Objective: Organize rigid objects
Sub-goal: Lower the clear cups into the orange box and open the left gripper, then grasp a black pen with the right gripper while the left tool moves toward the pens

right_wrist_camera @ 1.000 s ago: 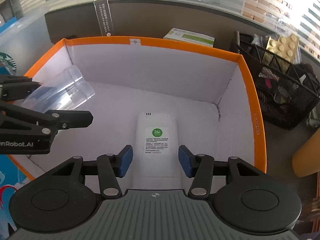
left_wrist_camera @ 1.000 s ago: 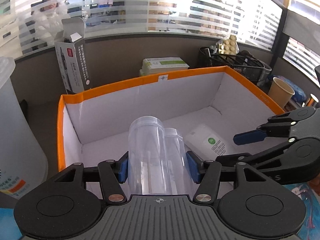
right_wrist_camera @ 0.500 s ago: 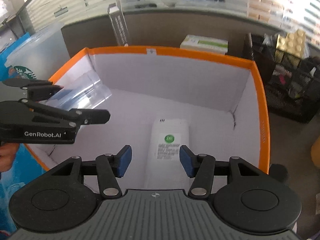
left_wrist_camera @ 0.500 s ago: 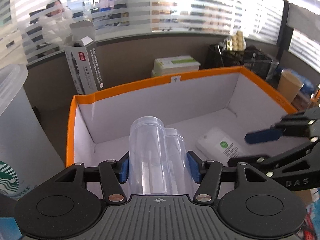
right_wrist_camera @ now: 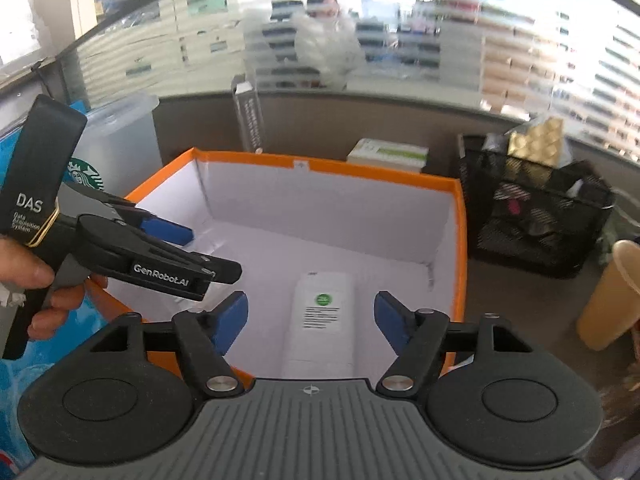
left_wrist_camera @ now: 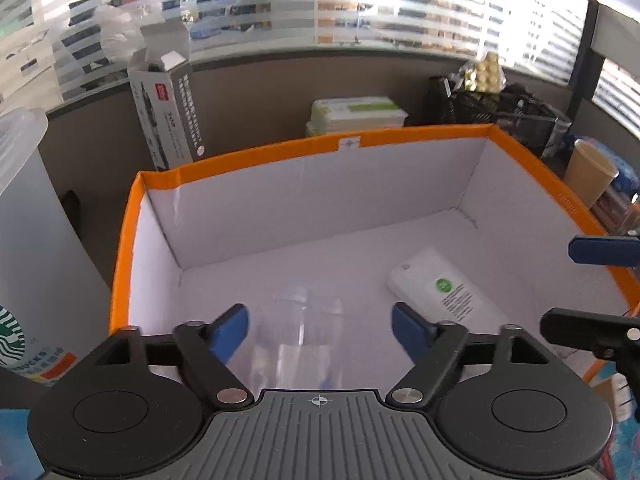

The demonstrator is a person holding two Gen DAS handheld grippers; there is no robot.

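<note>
Two clear plastic cups [left_wrist_camera: 300,332], nested, blur between the left gripper [left_wrist_camera: 320,326]'s jaws, which have just been spreading off them over the near-left floor of the orange-rimmed box [left_wrist_camera: 352,145]. Right of them lies a white device [right_wrist_camera: 320,320], released beneath the right gripper [right_wrist_camera: 310,320]'s opening, empty jaws. Placing looks done; next, fetch another item.

one orange-rimmed box [left_wrist_camera: 256,156], one white device [left_wrist_camera: 440,286], two clear cups [left_wrist_camera: 300,328], one paper cup [left_wrist_camera: 588,172], one wire basket [right_wrist_camera: 536,216].

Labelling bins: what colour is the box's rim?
Orange, white inside; clearest in the left wrist view.
</note>
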